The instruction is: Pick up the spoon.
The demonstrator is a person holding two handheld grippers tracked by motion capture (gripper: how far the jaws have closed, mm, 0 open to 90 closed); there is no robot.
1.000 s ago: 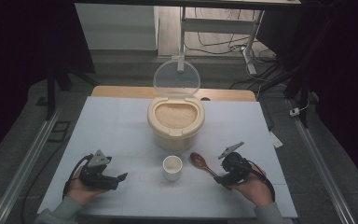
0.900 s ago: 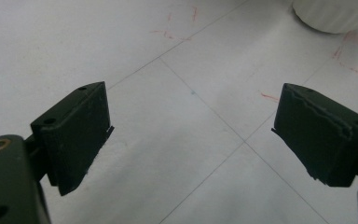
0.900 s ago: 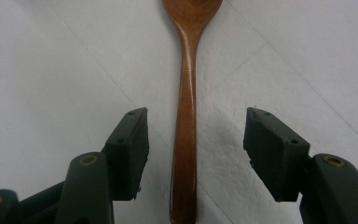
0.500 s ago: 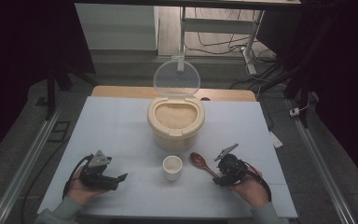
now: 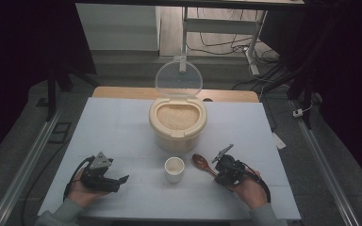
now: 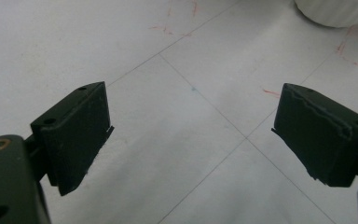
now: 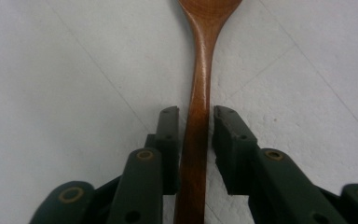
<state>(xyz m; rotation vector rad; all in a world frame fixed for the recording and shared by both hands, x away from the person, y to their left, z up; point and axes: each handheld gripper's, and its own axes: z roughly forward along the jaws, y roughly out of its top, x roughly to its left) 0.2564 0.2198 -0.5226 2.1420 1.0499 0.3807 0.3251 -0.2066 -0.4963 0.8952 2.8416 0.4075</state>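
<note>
A brown wooden spoon (image 5: 199, 161) lies on the white table, right of a small white cup (image 5: 174, 168). My right gripper (image 5: 216, 172) sits low over its handle. In the right gripper view the jaws of the right gripper (image 7: 196, 116) have just been closing, and their pads now stand against both sides of the spoon (image 7: 200, 70) handle. My left gripper (image 5: 122, 181) rests at the front left, pointing toward the cup. In its own view the left gripper (image 6: 191, 135) is open wide over bare table, with the cup's base (image 6: 338, 9) at the top right.
A cream rice container (image 5: 177, 120) full of grain stands behind the cup, its clear round lid (image 5: 178, 80) raised upright. The white tabletop (image 5: 122, 127) carries thin grid lines and red marks. Metal rails run along both sides of the table.
The right gripper has shifted slightly left along the spoon handle and its jaws have closed in on it. The left hand and gripper have stayed put.
</note>
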